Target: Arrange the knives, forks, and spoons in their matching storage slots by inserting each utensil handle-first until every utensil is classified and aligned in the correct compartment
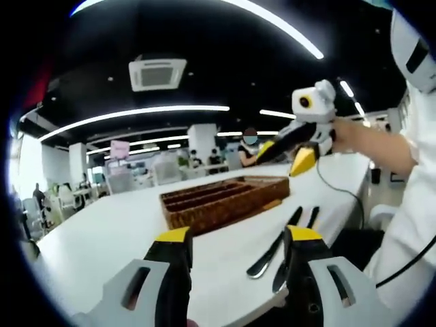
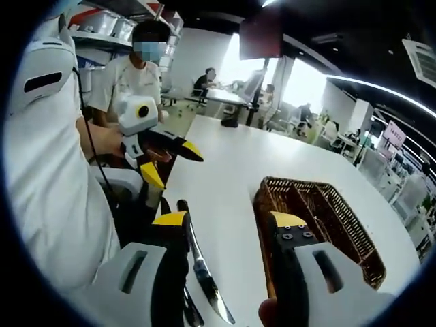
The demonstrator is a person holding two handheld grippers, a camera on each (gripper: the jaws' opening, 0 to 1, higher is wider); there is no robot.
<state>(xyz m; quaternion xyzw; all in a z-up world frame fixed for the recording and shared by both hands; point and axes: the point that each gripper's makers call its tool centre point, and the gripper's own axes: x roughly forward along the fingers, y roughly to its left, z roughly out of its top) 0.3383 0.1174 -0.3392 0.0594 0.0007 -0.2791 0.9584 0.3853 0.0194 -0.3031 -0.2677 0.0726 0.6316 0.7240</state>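
- Left gripper view: knives (image 1: 281,245), lower centre on the white table (image 1: 109,231) before the wicker tray (image 1: 225,199), look stiff, thin, probably slippery; best pinched mid-handle. Left gripper (image 1: 238,248) jaws apart, empty.
- Right gripper view: knife (image 2: 201,269) between the parted, empty jaws of the right gripper (image 2: 230,225).

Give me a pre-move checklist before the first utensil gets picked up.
1. Left gripper open, nothing between its fingers: ok.
2. Right gripper open, nothing held: ok.
3. Wicker tray sits flat on the white table, compartments look unfilled: ok.
4. Utensils lie on the table beside the tray, within view: ok.
5. Which pieces are knives, forks or spoons: one knife is plain; the rest cannot tell.
6. Which compartment matches which utensil: cannot tell.
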